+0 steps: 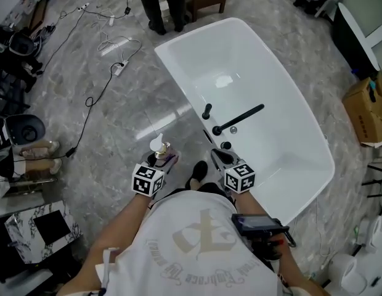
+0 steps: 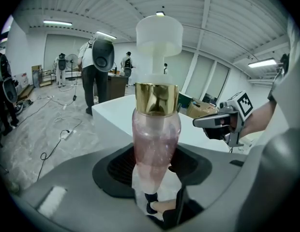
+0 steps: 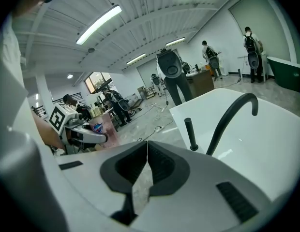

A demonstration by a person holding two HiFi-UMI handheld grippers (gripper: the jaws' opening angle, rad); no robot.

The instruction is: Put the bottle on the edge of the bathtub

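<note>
A clear pink bottle with a gold collar and a white pump cap stands upright between the jaws of my left gripper, which is shut on its body. In the head view the bottle and left gripper hover over the floor, just left of the near end of the white bathtub. My right gripper is shut with nothing in it, close to the tub's near rim by the black faucet. From the right gripper view, the bottle shows at the left and the faucet at the right.
A person stands at the tub's far end. Cables and a power strip lie on the marble floor to the left. A cardboard box sits right of the tub, and a marble-patterned cabinet at lower left.
</note>
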